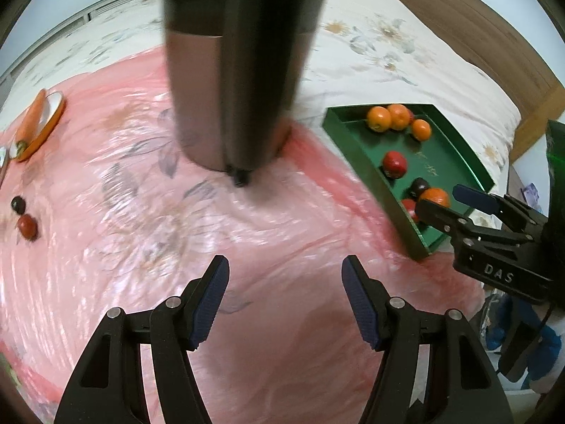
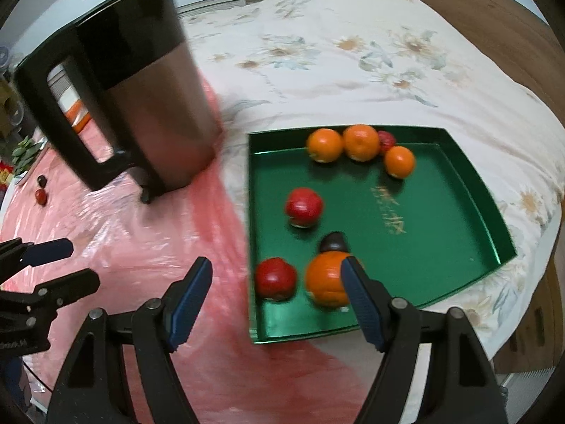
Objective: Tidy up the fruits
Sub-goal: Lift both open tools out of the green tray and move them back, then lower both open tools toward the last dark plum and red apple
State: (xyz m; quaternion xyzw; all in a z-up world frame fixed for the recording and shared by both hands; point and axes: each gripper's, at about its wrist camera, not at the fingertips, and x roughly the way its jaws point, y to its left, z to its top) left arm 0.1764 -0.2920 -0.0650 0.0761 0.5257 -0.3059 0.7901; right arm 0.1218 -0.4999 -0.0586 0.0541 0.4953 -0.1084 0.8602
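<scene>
Floral white bedding (image 2: 353, 53) covers a bed, and a glossy pink plastic sheet (image 1: 141, 176) lies over the part of it nearer the cameras, with a wooden board along the bed's far right edge. On the pink sheet stands a tall kettle (image 2: 141, 81) of brushed metal with a black top and handle. Beside it, half on the sheet's right edge and half on the bedding, rests a green tray (image 2: 459, 212) holding the fruits: three oranges (image 2: 360, 141) bunched at its far edge with a small red fruit just behind them, a red apple (image 2: 303, 206) near the middle, and at the near edge a second red apple (image 2: 275, 277), an orange (image 2: 325, 282) and a dark plum (image 2: 333, 242) close together. At the sheet's far left edge an orange plate (image 1: 49, 123) carries a carrot (image 1: 30, 120); nearer lie a dark plum and a red fruit (image 1: 27, 227) side by side. The left claw (image 1: 284, 304) hangs open and empty over bare pink sheet, well apart from the tray. The right claw (image 2: 275, 302) is open too, empty, over the tray's near left corner, its right finger in front of the near orange.
</scene>
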